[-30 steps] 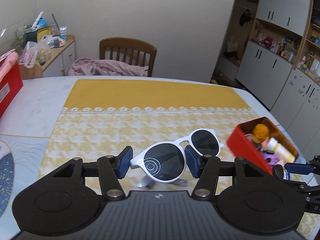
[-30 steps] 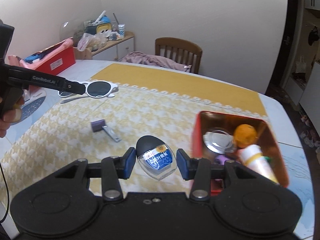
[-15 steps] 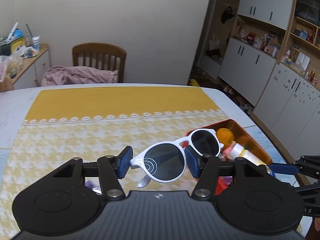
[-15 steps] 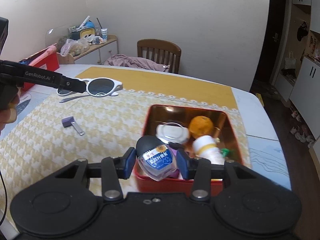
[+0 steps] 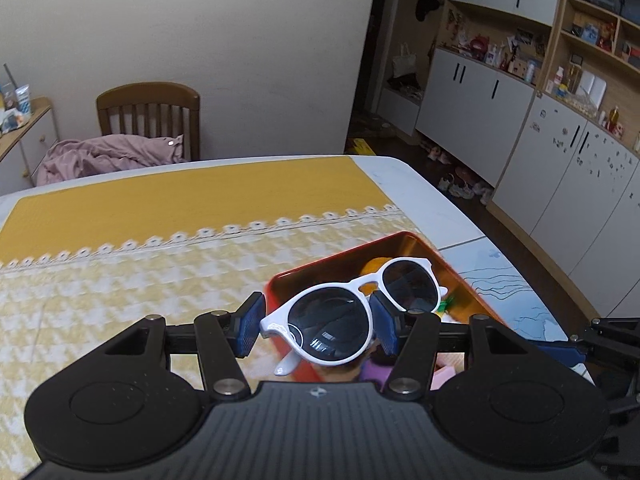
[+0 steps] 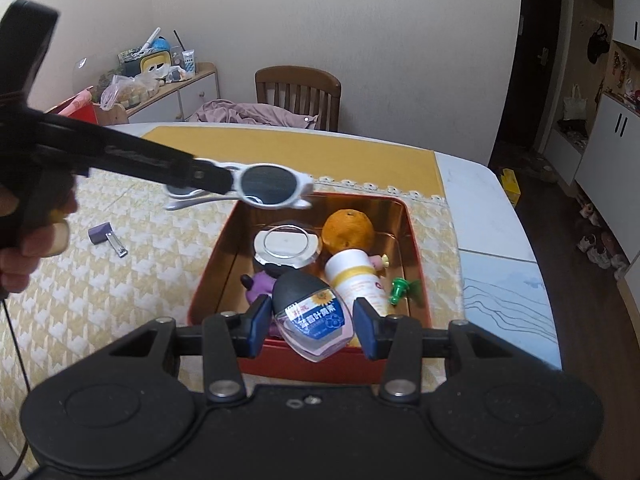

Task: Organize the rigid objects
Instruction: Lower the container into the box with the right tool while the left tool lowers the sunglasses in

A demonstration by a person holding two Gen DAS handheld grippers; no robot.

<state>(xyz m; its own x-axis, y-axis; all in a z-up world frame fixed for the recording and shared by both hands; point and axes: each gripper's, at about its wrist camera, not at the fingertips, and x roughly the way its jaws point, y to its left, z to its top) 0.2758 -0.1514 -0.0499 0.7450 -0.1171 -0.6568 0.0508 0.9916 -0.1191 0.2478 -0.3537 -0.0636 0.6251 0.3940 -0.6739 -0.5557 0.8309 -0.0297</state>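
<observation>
White round sunglasses (image 5: 348,304) are pinched by one dark lens in my left gripper (image 5: 318,322), which is shut on them. They hang above the red tin box (image 5: 320,268). From the right wrist view the sunglasses (image 6: 272,186) float over the far left corner of the tin (image 6: 216,256), on the left gripper (image 6: 216,178). My right gripper (image 6: 310,328) is shut on a small clear bottle (image 6: 310,316) with a black cap and blue label, held over the tin's near edge. The tin holds an orange (image 6: 348,230), a round mirror (image 6: 287,243), a white bottle (image 6: 356,280) and small toys.
A nail clipper with a purple piece (image 6: 108,236) lies on the yellow cloth left of the tin. A person's hand (image 6: 28,248) grips the left tool. A wooden chair (image 6: 298,92) stands behind the table. The table edge runs close to the tin's right side; cabinets (image 5: 520,128) stand beyond.
Both grippers have carried their objects to the right. The sunglasses now hang over the red tin, and the bottle has gone from beside the tin to above its near edge.
</observation>
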